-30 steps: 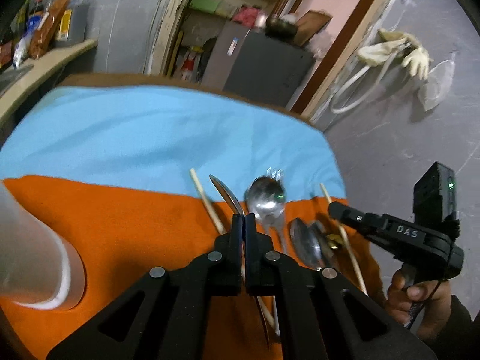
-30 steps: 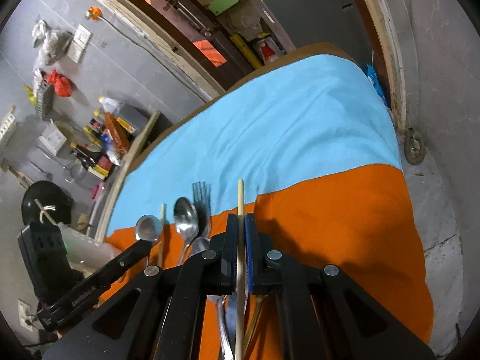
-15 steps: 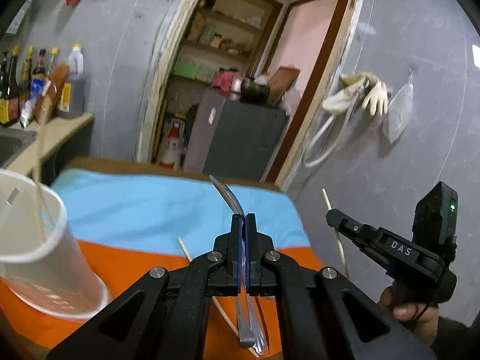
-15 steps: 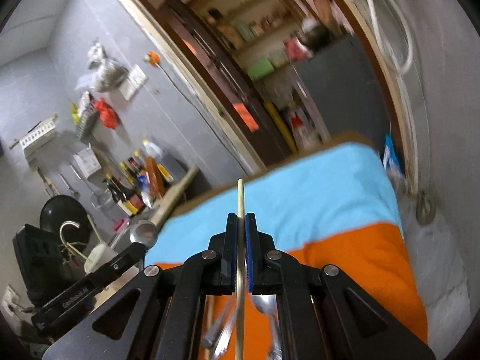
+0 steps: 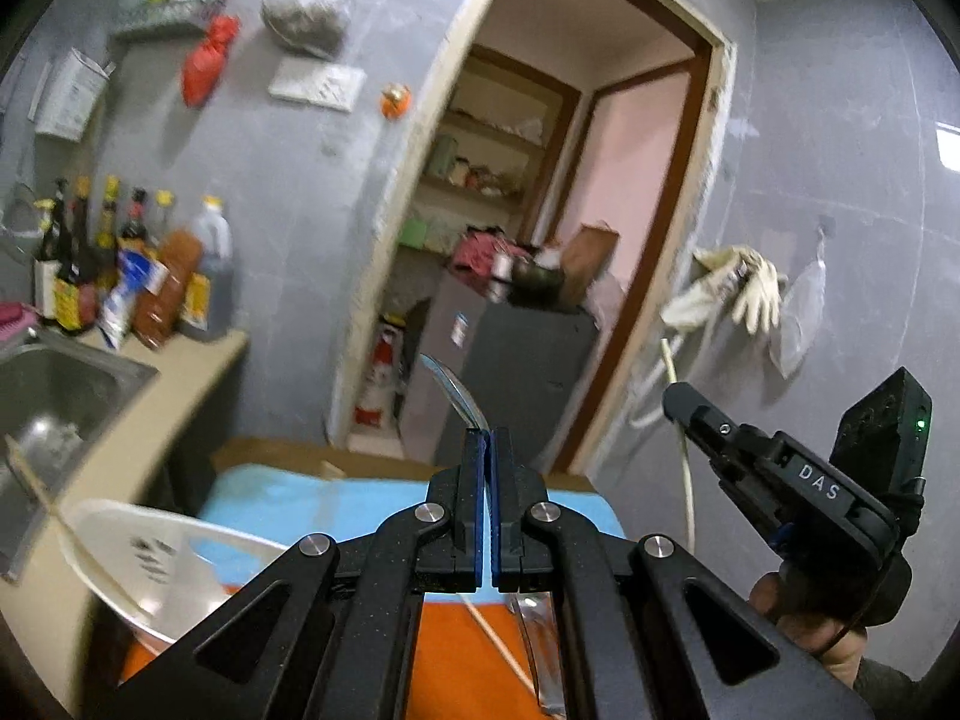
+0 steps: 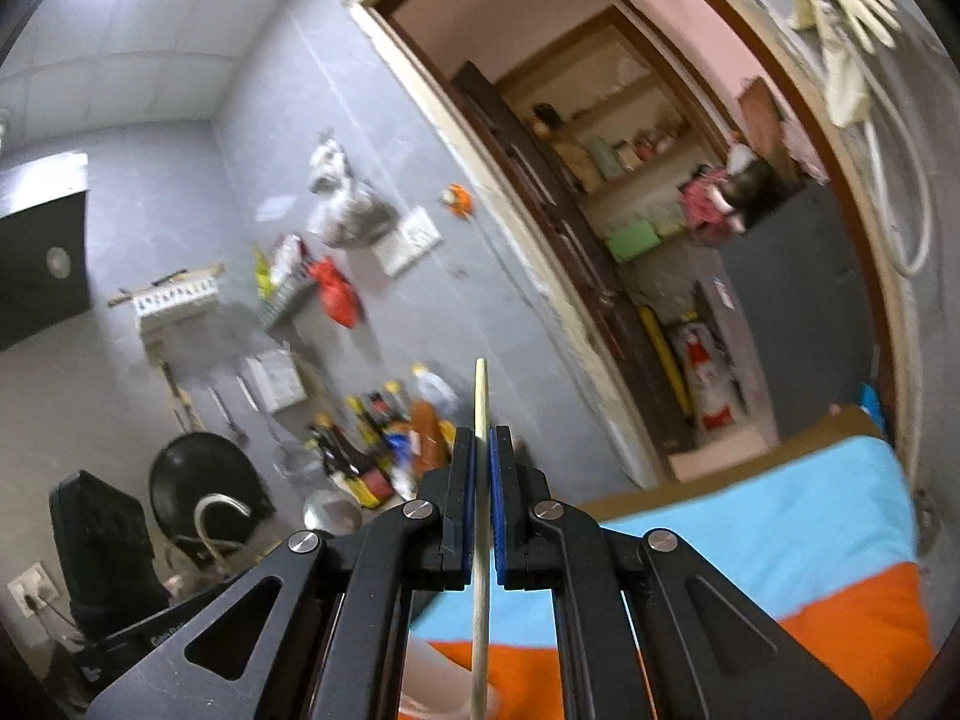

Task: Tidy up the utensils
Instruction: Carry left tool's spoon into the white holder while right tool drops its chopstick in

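My left gripper (image 5: 485, 438) is shut on a metal spoon (image 5: 453, 390), which sticks up and to the left from the pads; its round bowl (image 6: 333, 513) shows in the right wrist view. My right gripper (image 6: 483, 438) is shut on a pale wooden chopstick (image 6: 480, 396) that stands upright between the pads. In the left wrist view the right gripper (image 5: 675, 399) hangs at the right with its chopstick (image 5: 684, 450). A white cup (image 5: 168, 558) stands low on the left and holds one chopstick (image 5: 72, 540). Both grippers are well above the cloth.
On the orange cloth (image 5: 456, 660) lie another chopstick (image 5: 498, 642) and a metal utensil (image 5: 540, 648). A blue cloth (image 5: 288, 498) covers the table's far part. A steel sink (image 5: 54, 384) and bottles (image 5: 120, 276) are at the left. A grey cabinet (image 5: 510, 372) stands in the doorway.
Both grippers rose off the cloth and tilted up toward the wall, carrying the spoon and the chopstick. The white cup now sits lower in the left wrist view.
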Available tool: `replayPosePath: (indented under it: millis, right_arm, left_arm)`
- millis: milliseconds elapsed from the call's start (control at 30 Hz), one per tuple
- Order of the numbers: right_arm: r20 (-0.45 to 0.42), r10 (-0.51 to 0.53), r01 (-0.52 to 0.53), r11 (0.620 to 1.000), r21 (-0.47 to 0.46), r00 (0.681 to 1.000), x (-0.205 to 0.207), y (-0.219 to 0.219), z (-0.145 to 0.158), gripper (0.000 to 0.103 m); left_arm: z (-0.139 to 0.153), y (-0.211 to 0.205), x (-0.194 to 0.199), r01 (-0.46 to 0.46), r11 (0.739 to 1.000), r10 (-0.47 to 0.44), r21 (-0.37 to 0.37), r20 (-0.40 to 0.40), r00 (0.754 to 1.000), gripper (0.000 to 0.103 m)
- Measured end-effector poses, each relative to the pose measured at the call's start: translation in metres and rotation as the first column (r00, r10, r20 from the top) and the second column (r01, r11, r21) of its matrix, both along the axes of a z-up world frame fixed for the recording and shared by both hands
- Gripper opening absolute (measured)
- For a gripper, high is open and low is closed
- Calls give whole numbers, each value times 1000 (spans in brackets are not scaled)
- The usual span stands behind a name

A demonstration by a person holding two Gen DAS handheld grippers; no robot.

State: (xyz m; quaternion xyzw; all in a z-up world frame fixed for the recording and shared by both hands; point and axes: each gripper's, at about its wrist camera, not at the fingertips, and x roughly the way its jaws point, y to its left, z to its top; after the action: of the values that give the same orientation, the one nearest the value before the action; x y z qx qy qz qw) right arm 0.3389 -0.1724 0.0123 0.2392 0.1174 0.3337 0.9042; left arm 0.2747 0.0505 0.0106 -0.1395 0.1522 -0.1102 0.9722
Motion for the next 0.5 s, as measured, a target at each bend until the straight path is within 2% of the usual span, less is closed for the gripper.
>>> replayPosePath:
  millis: [200, 367, 500]
  right_arm:
    - [70, 14, -18, 998, 54, 997, 2, 50, 18, 3]
    - [91, 39, -44, 997, 63, 995, 10, 86, 16, 3]
    - [122, 31, -36, 998, 41, 992, 17, 107, 11, 3]
  left_arm:
    - [14, 68, -12, -125, 992, 127, -26, 85, 988, 0]
    - [4, 124, -14, -235, 969, 243, -75, 121, 963, 0]
    - [-10, 156, -14, -281, 954, 294, -105, 137, 946, 0]
